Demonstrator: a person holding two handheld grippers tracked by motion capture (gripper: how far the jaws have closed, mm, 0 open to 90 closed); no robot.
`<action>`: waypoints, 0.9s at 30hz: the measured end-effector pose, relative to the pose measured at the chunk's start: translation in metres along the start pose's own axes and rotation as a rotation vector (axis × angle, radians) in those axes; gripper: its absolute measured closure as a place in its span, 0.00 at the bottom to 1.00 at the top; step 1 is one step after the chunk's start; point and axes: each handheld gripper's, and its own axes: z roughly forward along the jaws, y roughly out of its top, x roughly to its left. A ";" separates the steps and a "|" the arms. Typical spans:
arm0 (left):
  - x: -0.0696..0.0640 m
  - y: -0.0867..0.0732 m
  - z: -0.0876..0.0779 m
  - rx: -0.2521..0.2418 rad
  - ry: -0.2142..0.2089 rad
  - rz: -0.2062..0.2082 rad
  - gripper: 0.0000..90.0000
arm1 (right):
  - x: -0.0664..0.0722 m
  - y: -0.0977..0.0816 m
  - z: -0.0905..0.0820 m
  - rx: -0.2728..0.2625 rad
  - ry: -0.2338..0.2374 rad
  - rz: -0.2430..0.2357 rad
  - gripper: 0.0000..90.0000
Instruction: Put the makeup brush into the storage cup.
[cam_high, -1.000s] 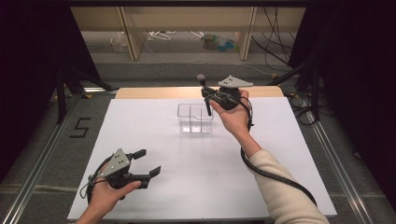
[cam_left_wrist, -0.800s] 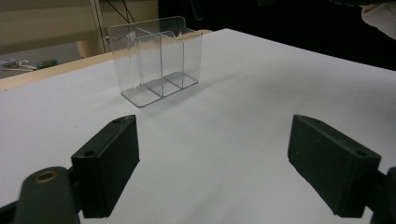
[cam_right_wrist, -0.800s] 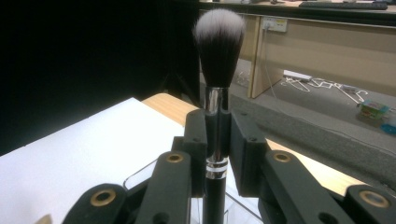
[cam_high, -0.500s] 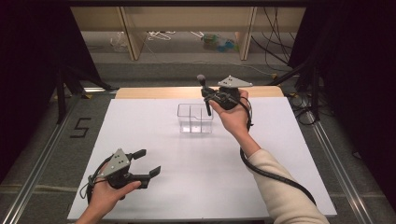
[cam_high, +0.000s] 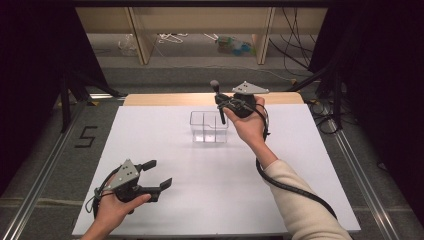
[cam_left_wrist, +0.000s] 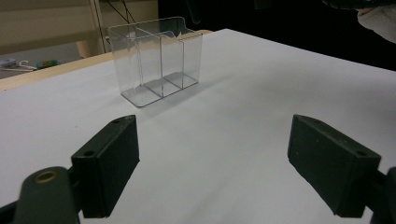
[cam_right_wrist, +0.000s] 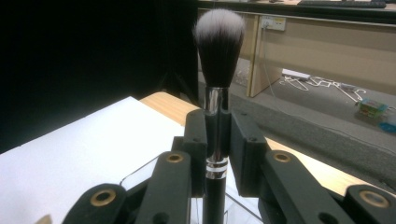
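Note:
A makeup brush with a black handle, silver collar and dark, white-tipped bristles stands upright, bristles up. My right gripper is shut on its handle just below the collar. In the high view that gripper holds the brush over the right rear corner of a clear plastic organizer, the handle's lower end level with its rim. The organizer has upright dividers and nothing inside. My left gripper is open near the table's front left; its jaws are wide apart above bare white surface in the left gripper view.
A white sheet covers the table, with a wooden edge along the back. Black cable trails from the right gripper along the sleeve. Beyond the table are shelf legs and clutter on the floor. A "5" marks the floor at left.

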 end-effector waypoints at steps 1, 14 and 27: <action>0.000 0.000 0.000 0.001 -0.002 0.001 0.18 | 0.000 0.000 0.000 0.000 -0.001 -0.001 0.87; -0.001 0.000 0.000 0.002 -0.013 -0.002 0.18 | 0.000 -0.002 0.002 0.012 -0.007 0.002 0.87; -0.002 -0.001 0.001 0.006 -0.023 -0.030 0.18 | 0.000 -0.005 0.005 0.012 -0.023 -0.011 0.87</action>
